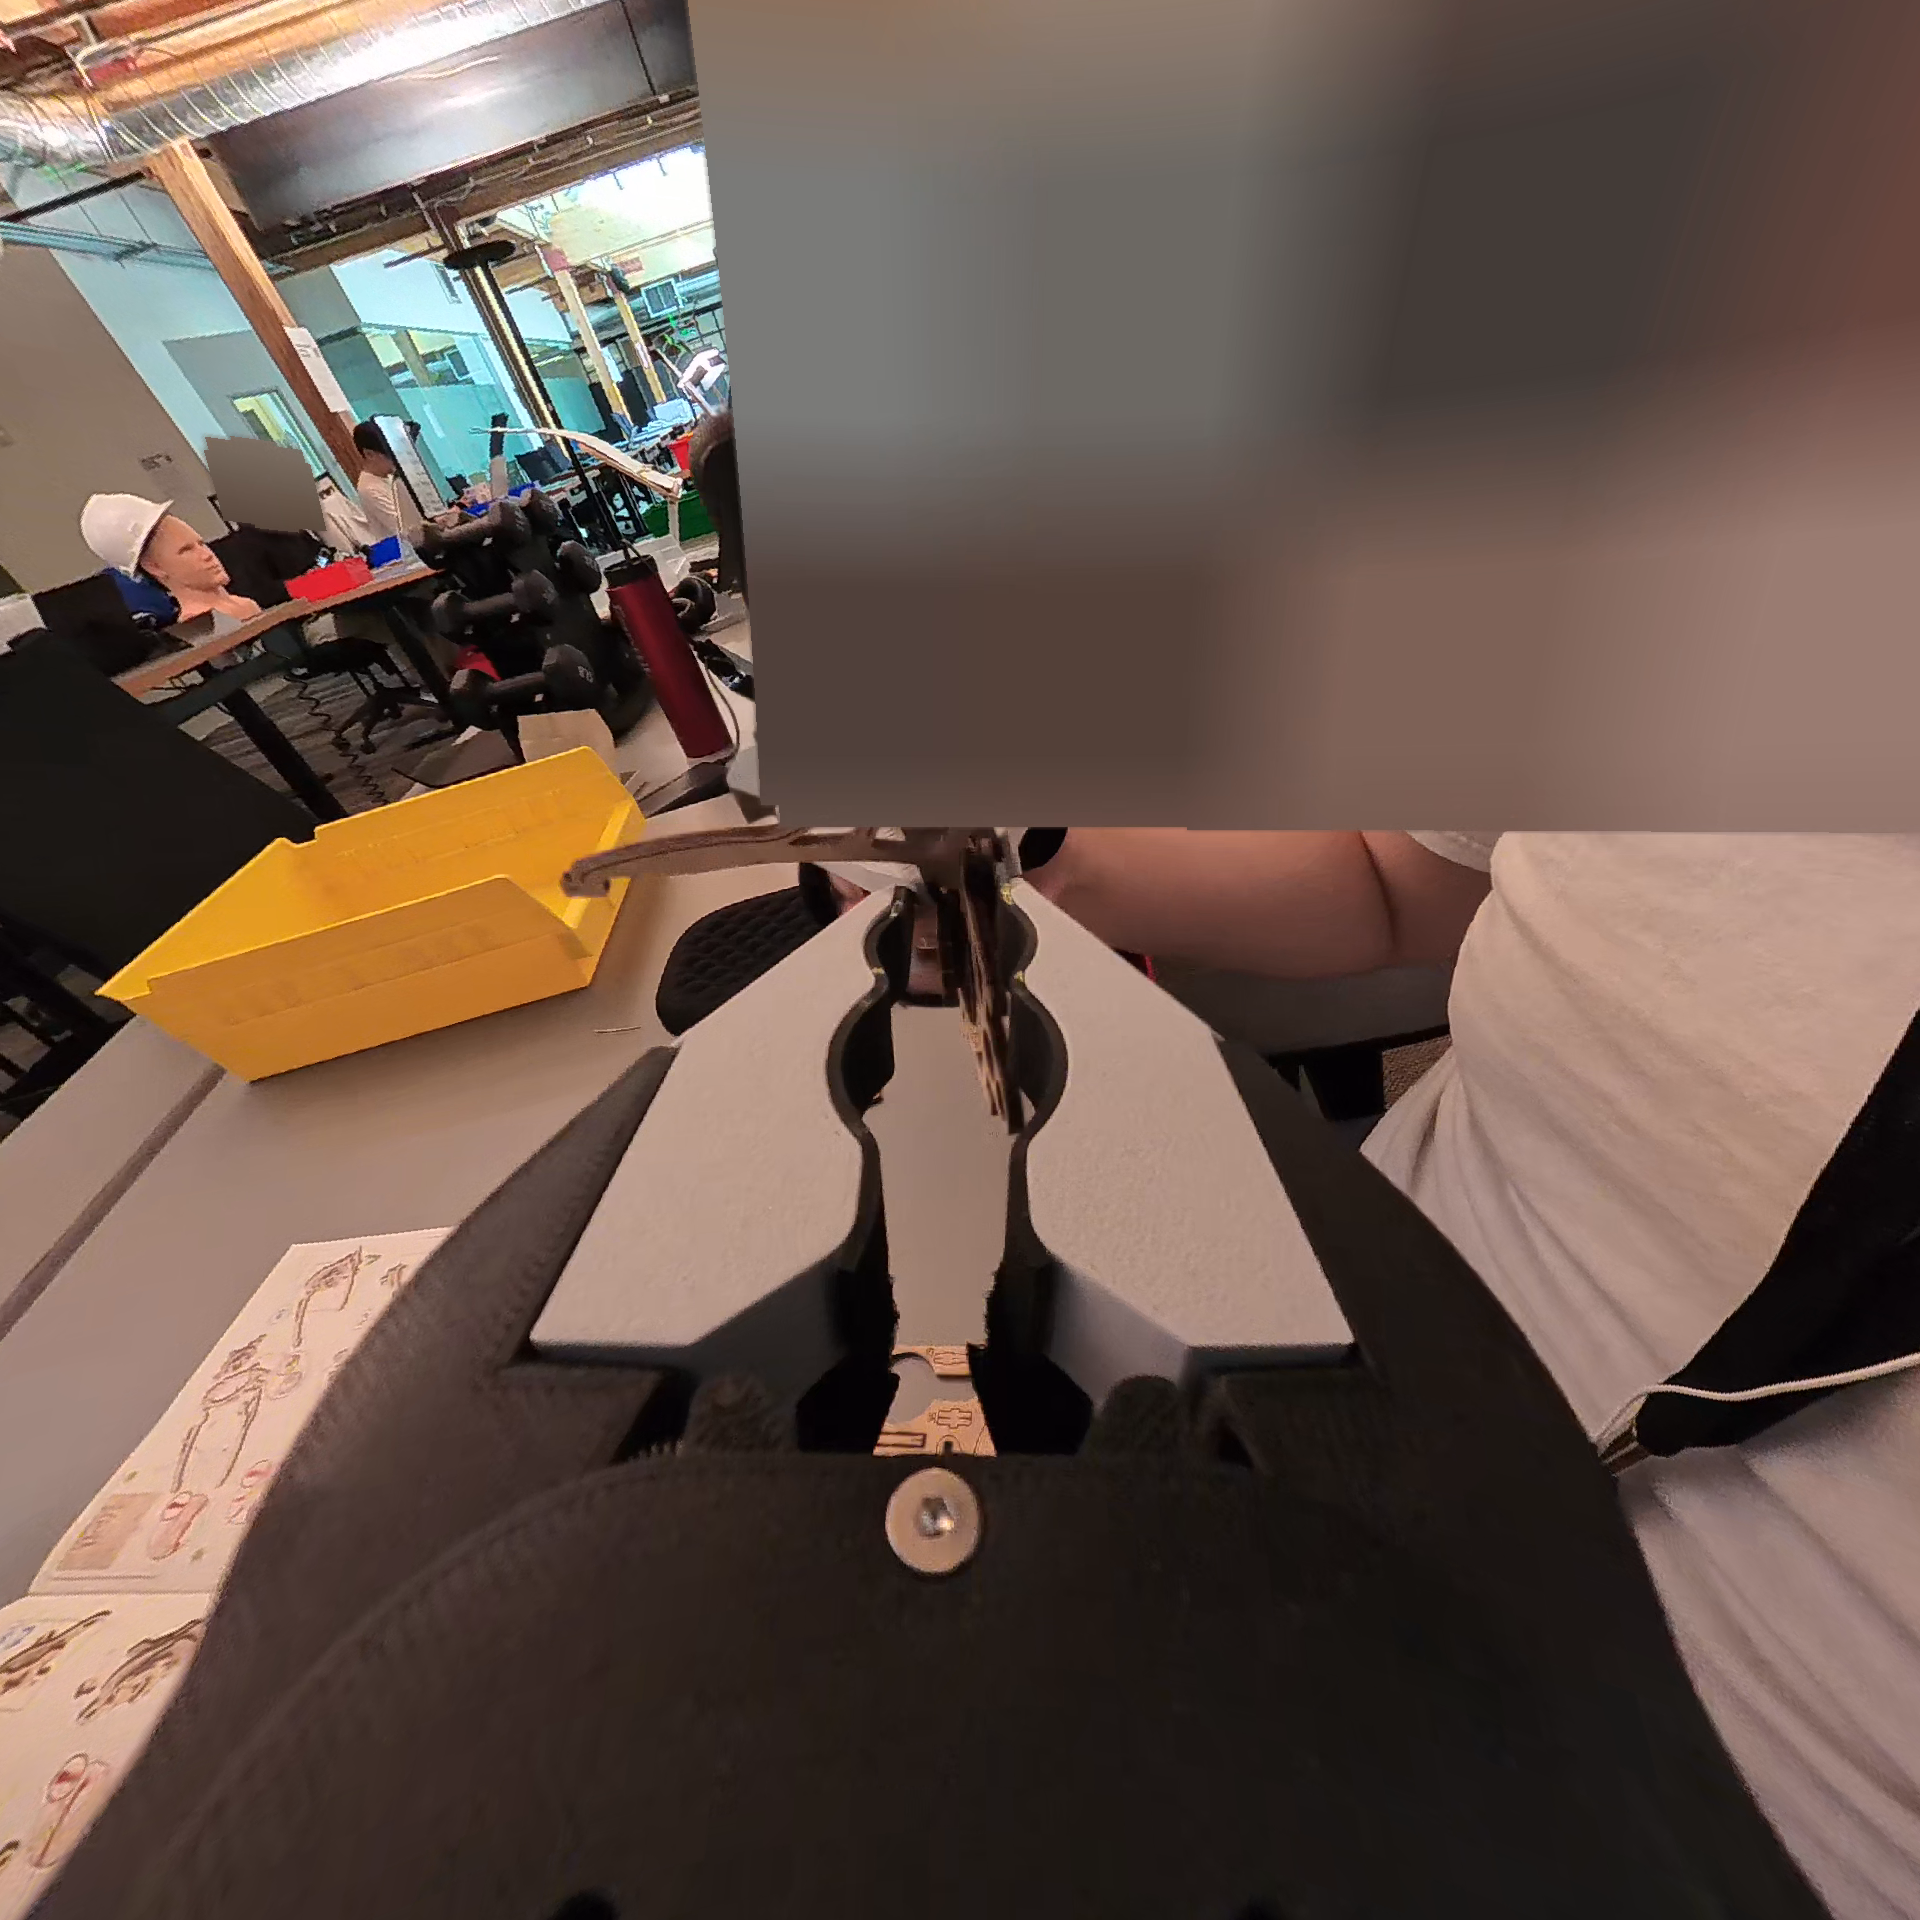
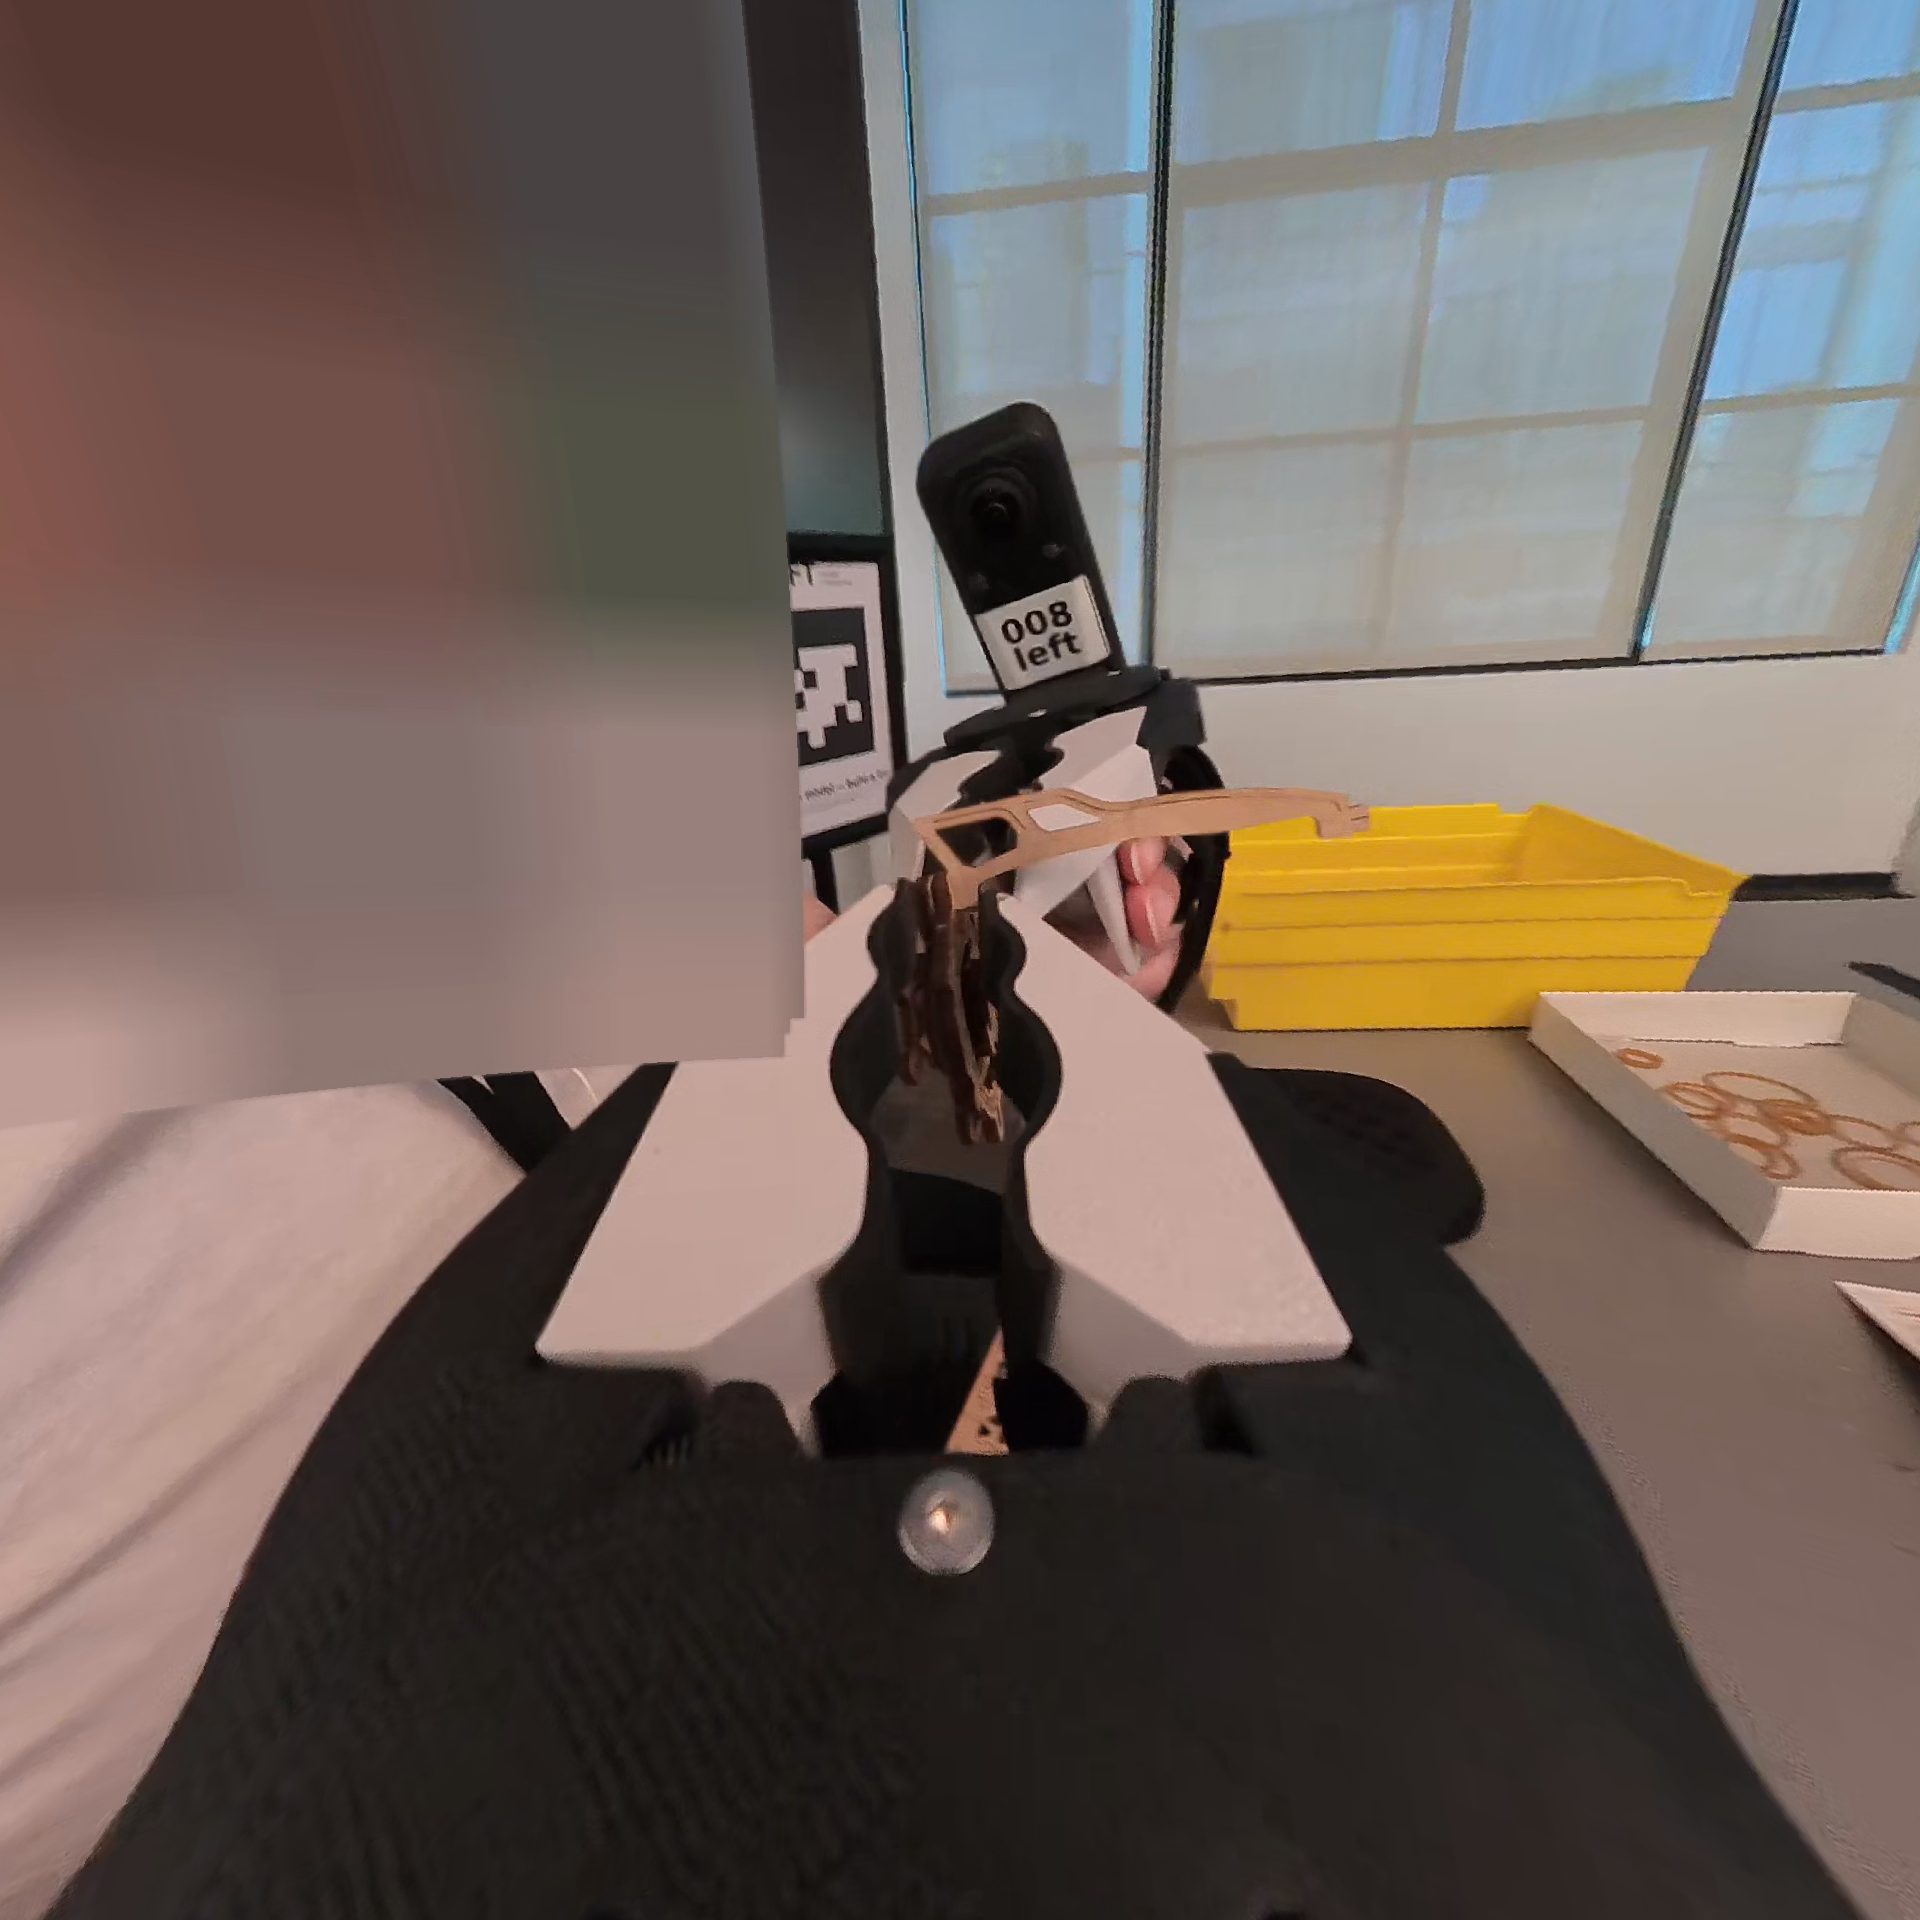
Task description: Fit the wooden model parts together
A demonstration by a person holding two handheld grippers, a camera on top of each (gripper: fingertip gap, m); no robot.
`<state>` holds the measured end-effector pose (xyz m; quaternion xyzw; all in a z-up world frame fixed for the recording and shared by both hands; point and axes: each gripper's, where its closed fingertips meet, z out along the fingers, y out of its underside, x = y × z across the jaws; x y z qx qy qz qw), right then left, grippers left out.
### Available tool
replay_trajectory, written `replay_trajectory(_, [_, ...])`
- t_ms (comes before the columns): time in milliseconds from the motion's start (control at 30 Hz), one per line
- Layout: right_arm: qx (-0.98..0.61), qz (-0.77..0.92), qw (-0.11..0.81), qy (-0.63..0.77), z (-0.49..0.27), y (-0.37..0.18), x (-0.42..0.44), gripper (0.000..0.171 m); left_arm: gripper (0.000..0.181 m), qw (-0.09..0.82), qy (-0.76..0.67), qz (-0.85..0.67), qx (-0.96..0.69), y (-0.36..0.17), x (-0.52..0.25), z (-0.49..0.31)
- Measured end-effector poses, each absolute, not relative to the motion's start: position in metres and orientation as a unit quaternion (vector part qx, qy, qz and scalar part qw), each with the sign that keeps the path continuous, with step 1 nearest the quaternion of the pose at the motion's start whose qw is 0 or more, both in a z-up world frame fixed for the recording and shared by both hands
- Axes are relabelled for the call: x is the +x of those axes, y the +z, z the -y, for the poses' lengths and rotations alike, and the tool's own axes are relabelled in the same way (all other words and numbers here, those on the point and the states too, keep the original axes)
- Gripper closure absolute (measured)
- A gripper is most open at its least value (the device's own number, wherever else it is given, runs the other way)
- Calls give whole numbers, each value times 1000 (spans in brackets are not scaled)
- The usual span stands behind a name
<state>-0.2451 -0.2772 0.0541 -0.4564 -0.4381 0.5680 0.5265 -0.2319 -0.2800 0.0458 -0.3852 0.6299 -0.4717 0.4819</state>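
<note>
My left gripper (image 1: pixel 951 904) is shut at its tips on a wooden model cluster (image 1: pixel 985 997) of flat dark-edged pieces that hang between its grey fingers. A long thin curved wooden strip (image 1: pixel 707 857) runs out from the cluster to the left. My right gripper (image 2: pixel 945 904) faces it and is shut on the same cluster of stacked wooden pieces (image 2: pixel 951 1008). In the right wrist view the strip (image 2: pixel 1143 821) reaches right, across the front of the left gripper (image 2: pixel 1049 790). Both grippers are held above the table, close to the person's body.
A yellow bin (image 1: pixel 384 935) (image 2: pixel 1455 904) stands on the grey table (image 1: pixel 416 1122). A white tray of rubber bands (image 2: pixel 1714 1122) lies at the right. Printed instruction sheets (image 1: pixel 187 1434) lie at the lower left. A black mesh chair (image 1: pixel 738 945) and the person's white shirt (image 1: pixel 1662 1143) are close. Both grippers' tips are close together, under 4 cm apart.
</note>
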Motion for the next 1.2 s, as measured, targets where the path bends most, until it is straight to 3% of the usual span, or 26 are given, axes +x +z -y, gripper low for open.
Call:
replay_trajectory(267, [-447, 390, 508, 625, 271, 54, -240, 162, 168, 468, -481, -616, -413, 45, -228, 274])
replay_trajectory(600, [-446, 396, 516, 615, 270, 54, -240, 162, 174, 464, -505, -606, -404, 52, -230, 275])
replay_trajectory(1200, [-419, 439, 526, 596, 286, 55, -244, 163, 168, 462, -513, -622, -369, 52, -232, 288])
